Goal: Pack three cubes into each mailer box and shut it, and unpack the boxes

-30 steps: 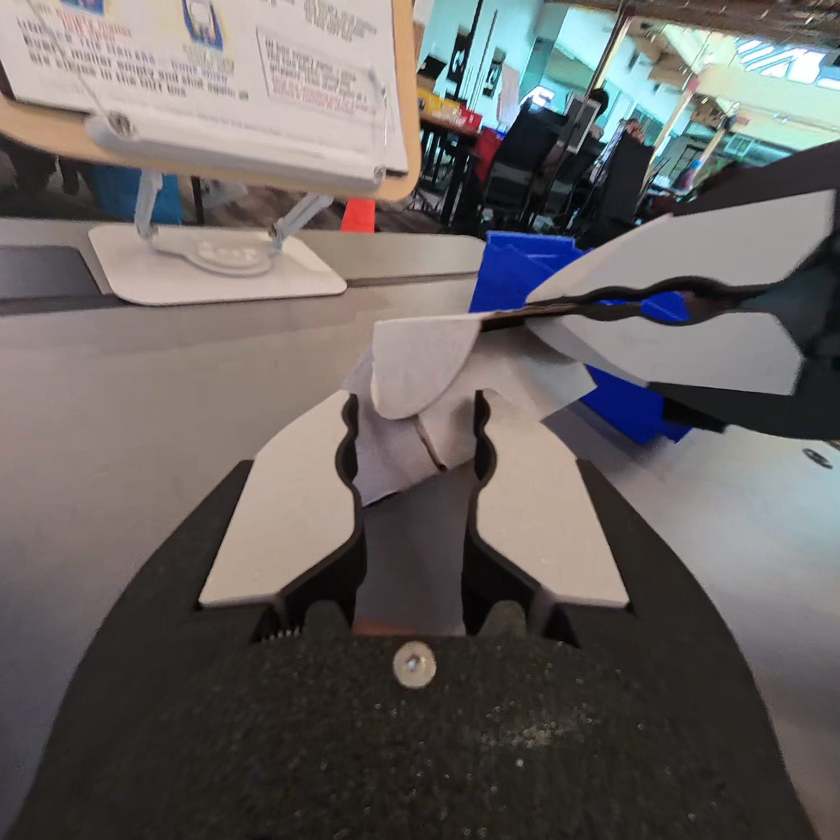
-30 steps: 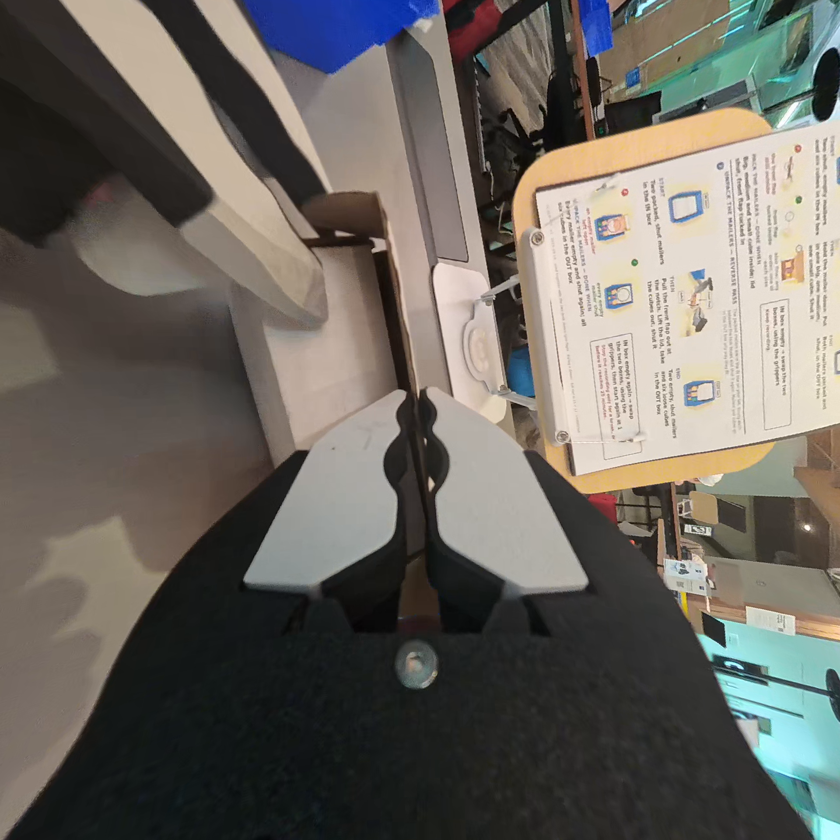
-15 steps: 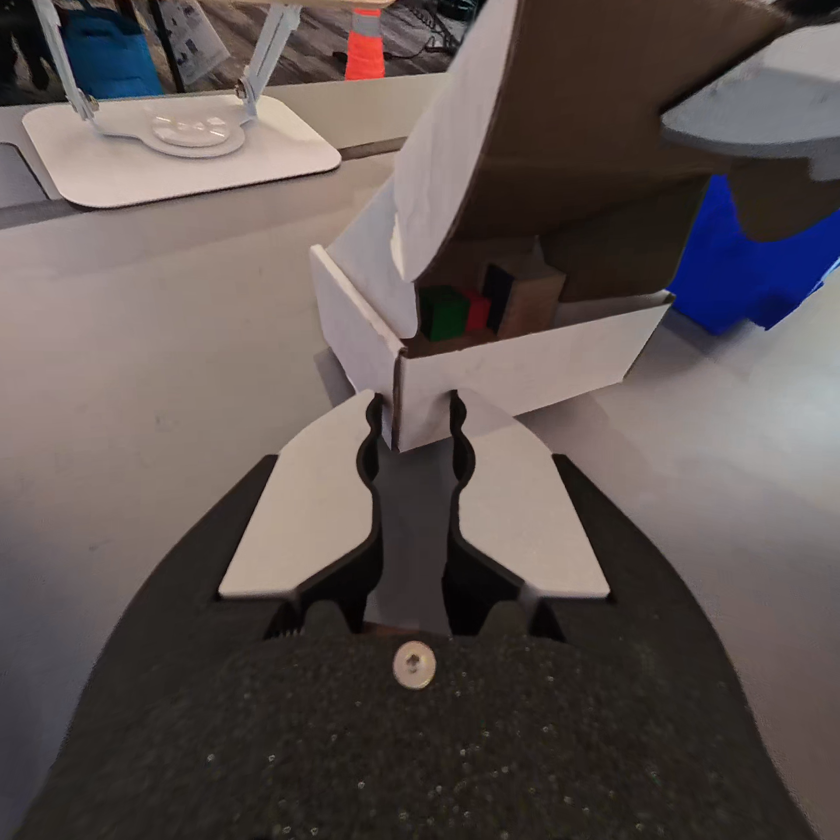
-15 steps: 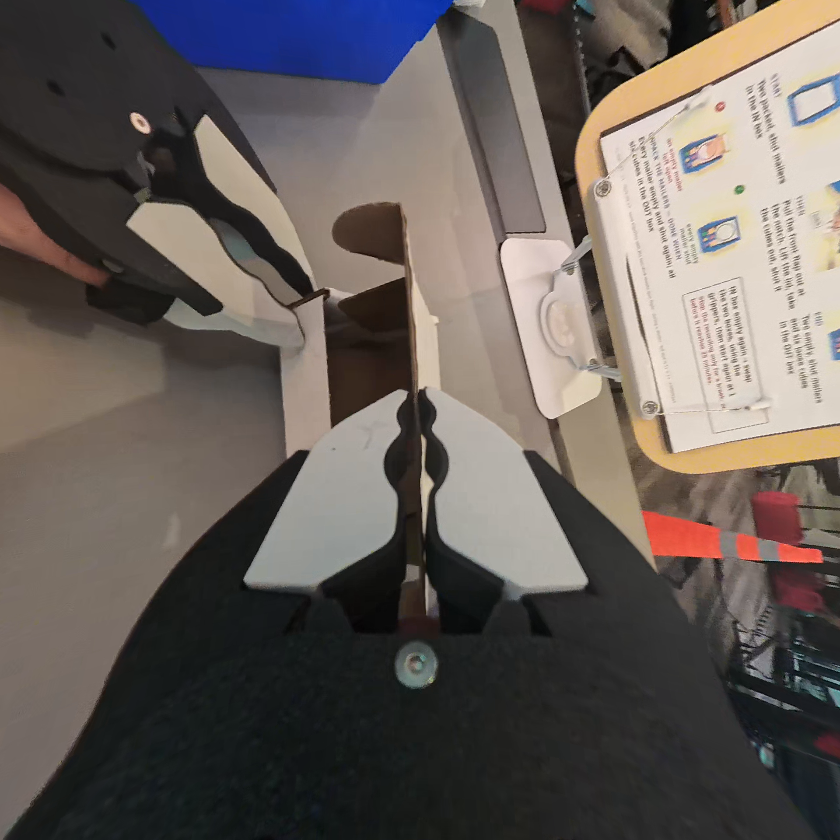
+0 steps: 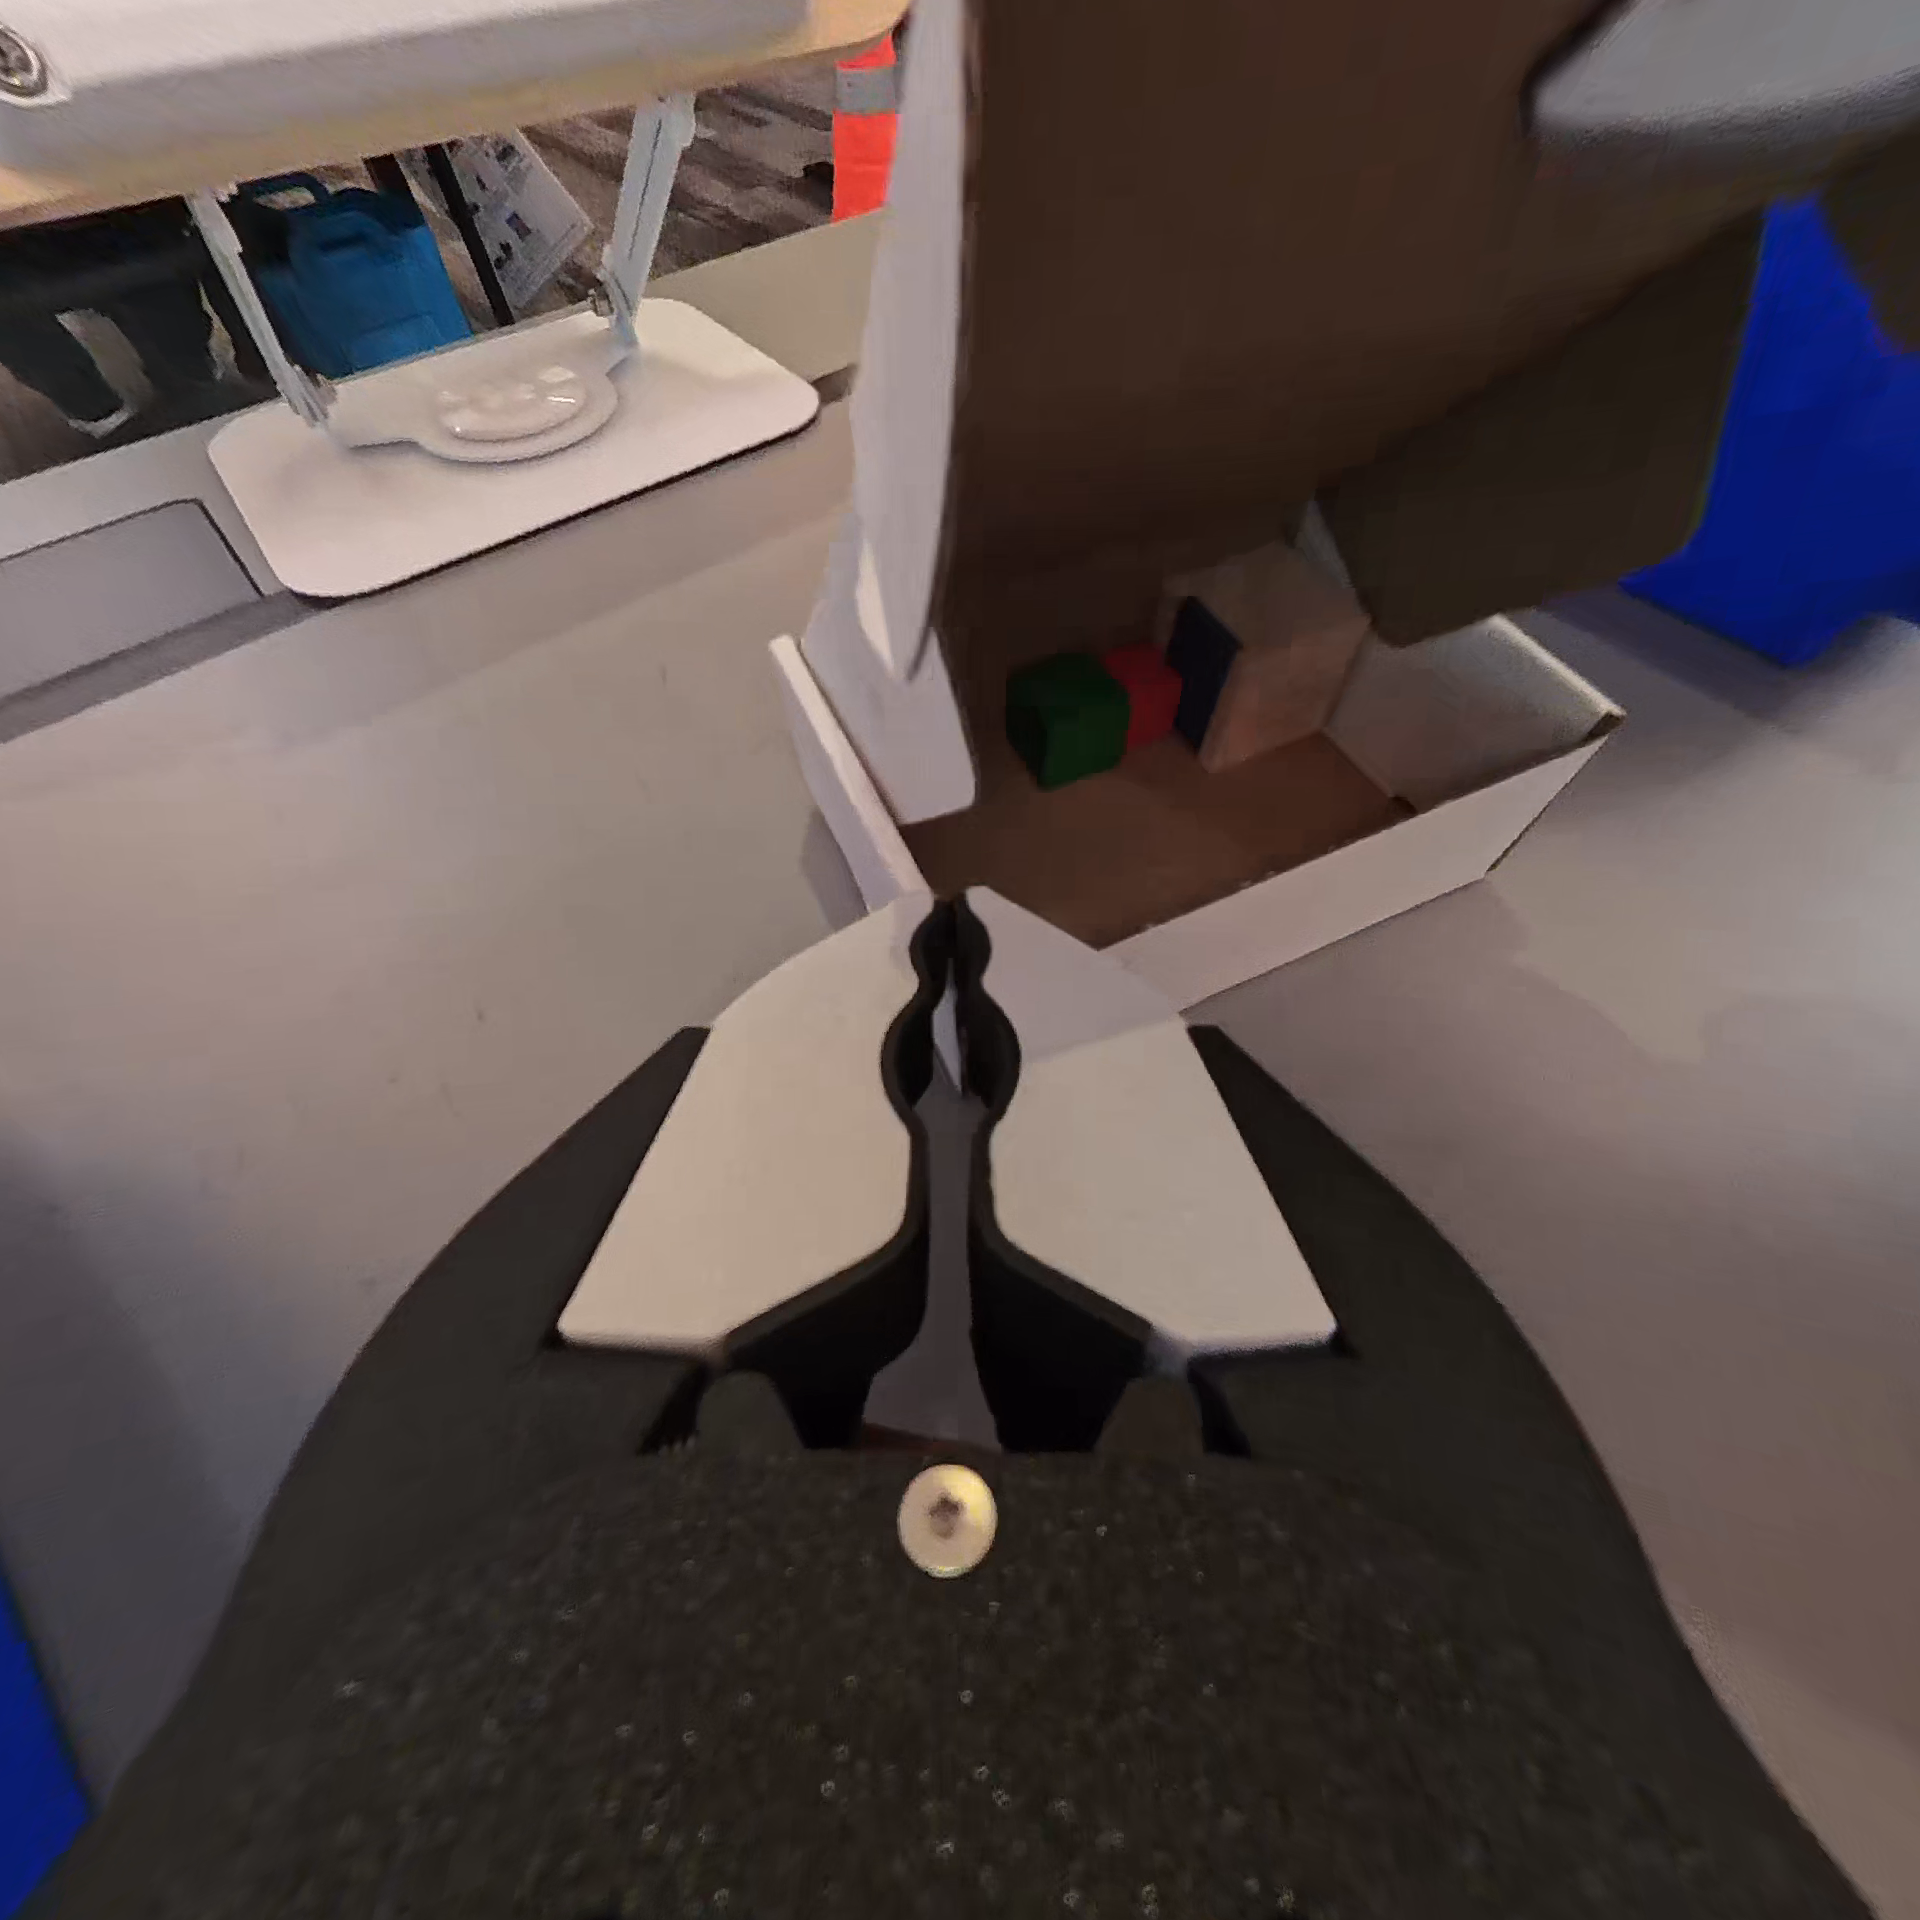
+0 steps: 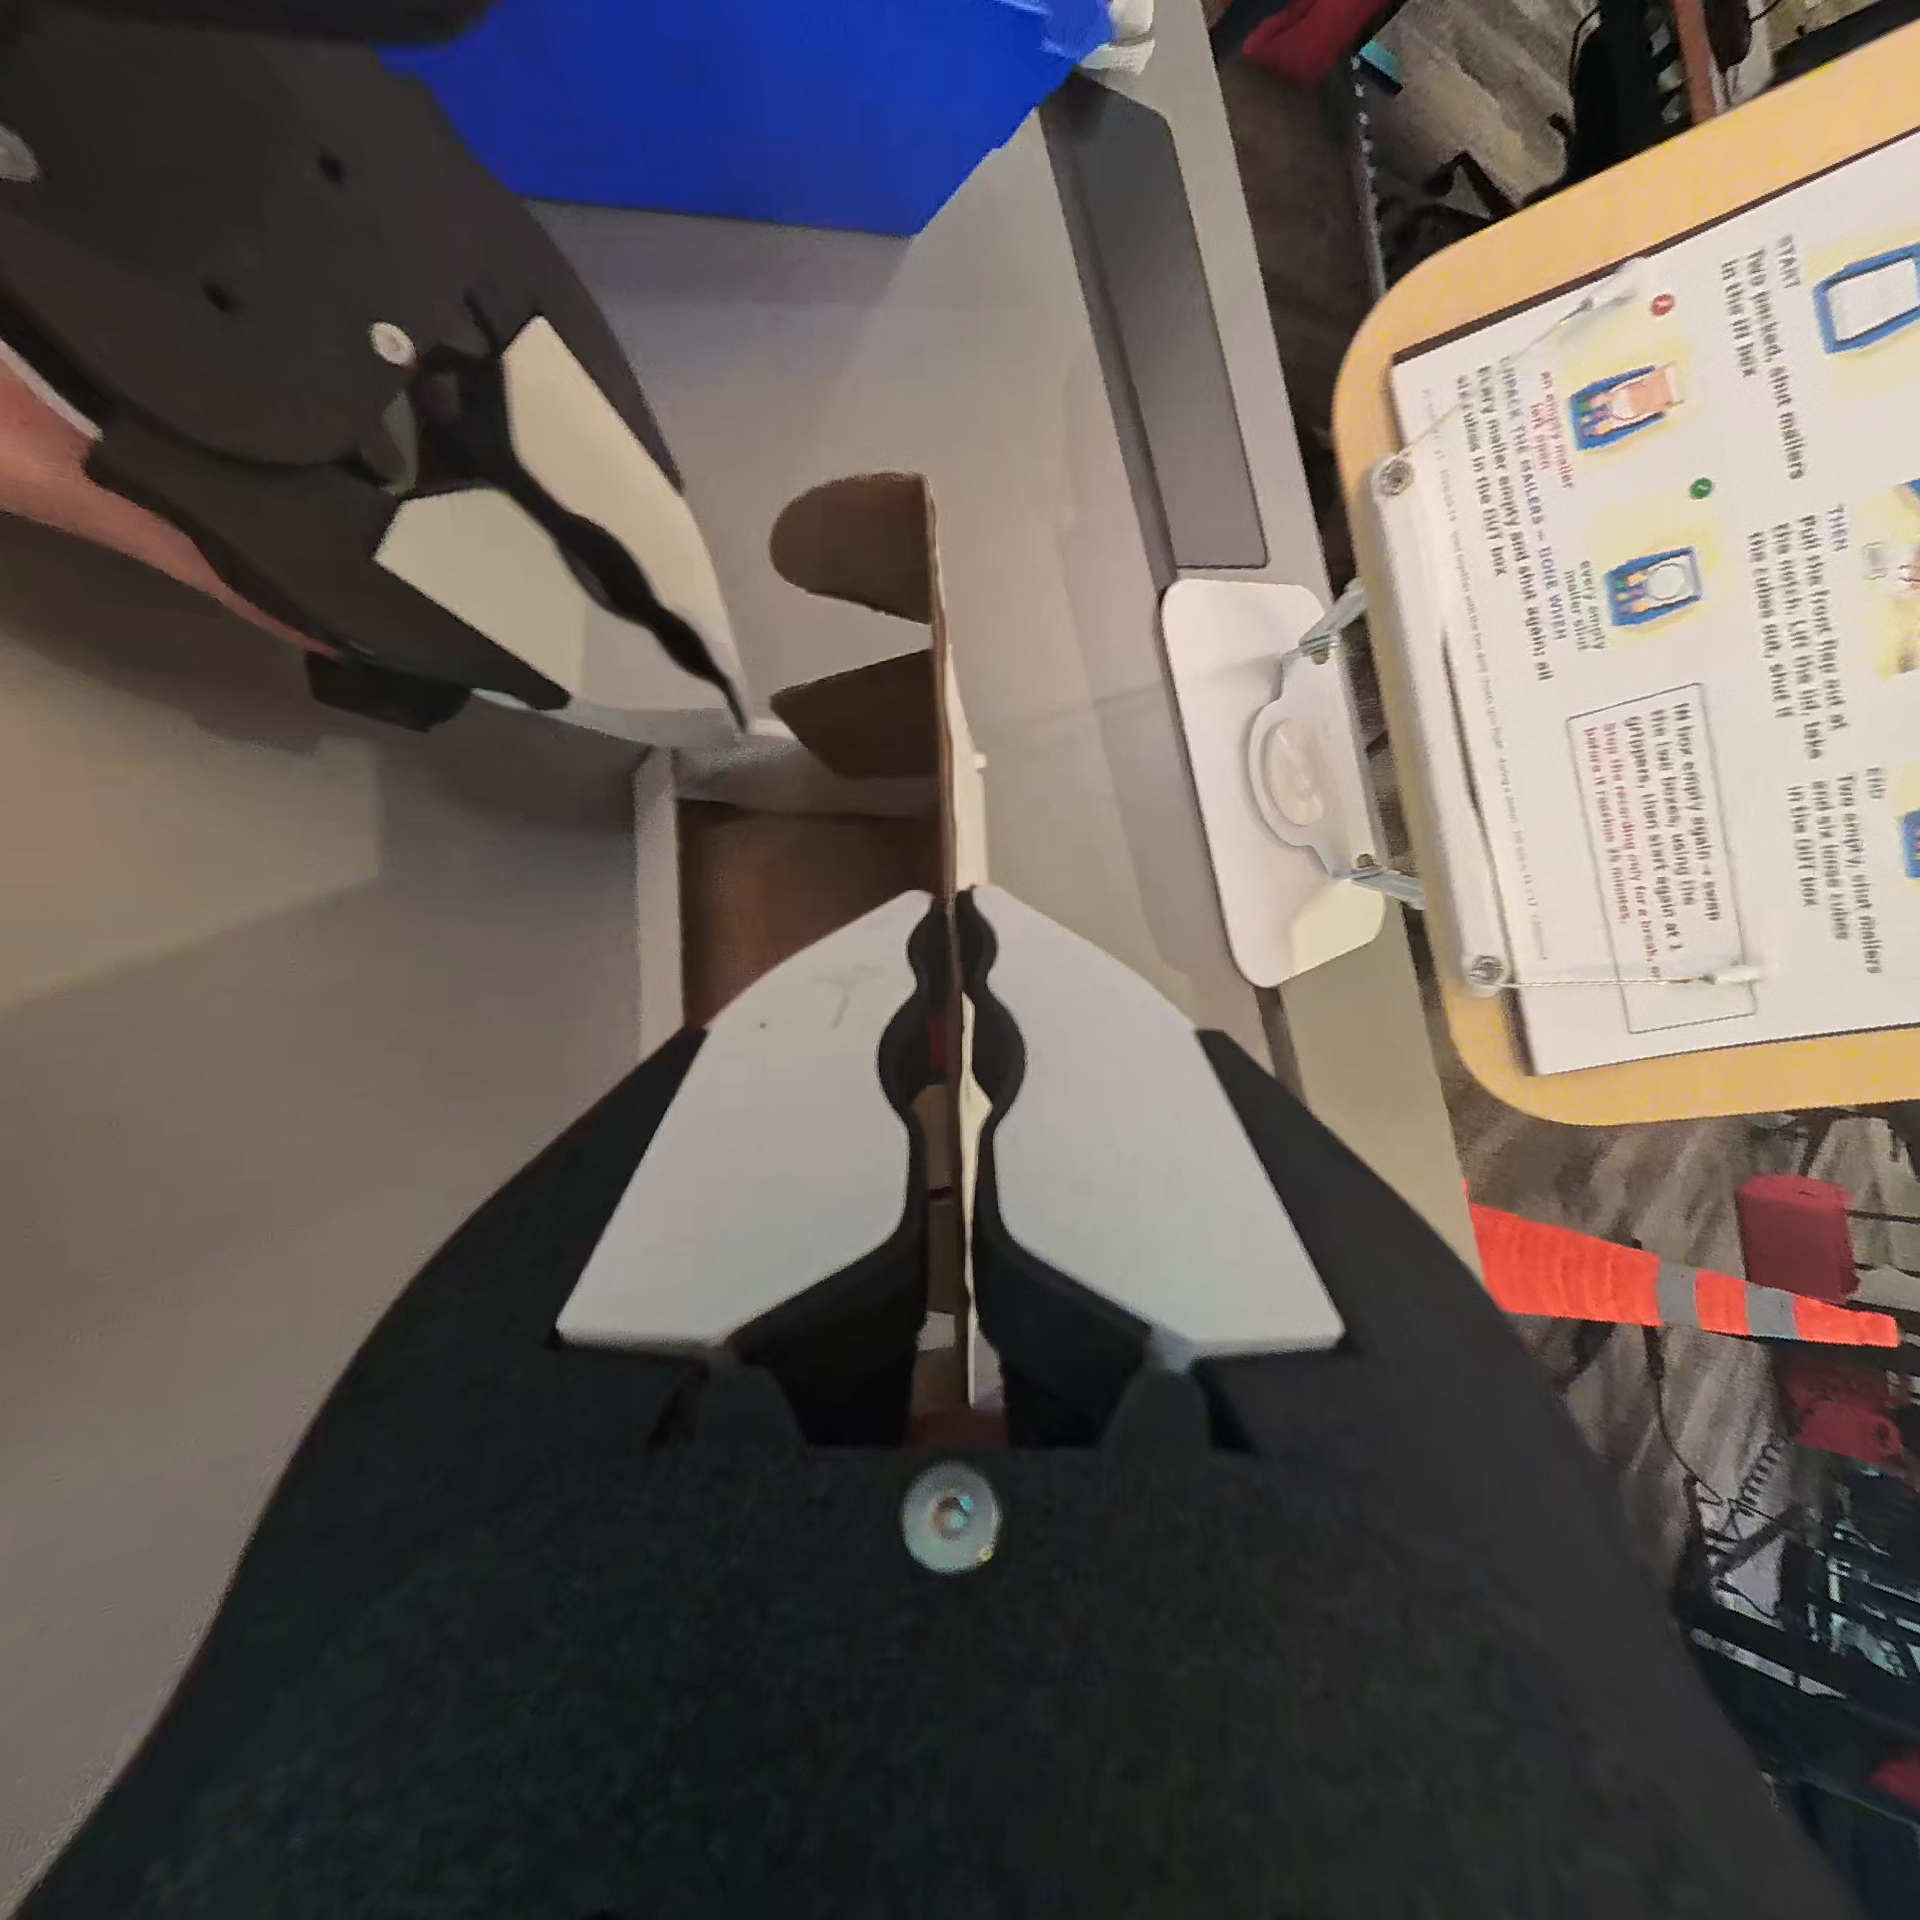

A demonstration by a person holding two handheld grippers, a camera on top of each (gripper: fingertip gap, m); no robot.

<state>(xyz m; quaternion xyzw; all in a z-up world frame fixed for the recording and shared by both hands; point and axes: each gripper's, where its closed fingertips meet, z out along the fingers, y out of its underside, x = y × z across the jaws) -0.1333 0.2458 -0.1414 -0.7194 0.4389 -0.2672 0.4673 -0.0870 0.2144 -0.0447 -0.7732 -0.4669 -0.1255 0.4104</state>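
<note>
Cardboard box [image 5: 1340,914] sits open on the table [image 5: 416,935]; right gripper [image 6: 951,925] pinches its raised lid [image 6: 940,727], left gripper [image 5: 951,920] pinches a corner. Three cubes [image 5: 1132,707] inside: unpacking likely next, needing one gripper freed.

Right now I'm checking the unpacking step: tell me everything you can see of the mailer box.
The mailer box is white cardboard outside, brown inside, resting on the grey table. Its lid is raised, pinched by the right gripper. The left gripper is shut on the near corner's wall. Inside sit a green cube, a red cube and a larger wooden cube with a dark blue face.
</note>
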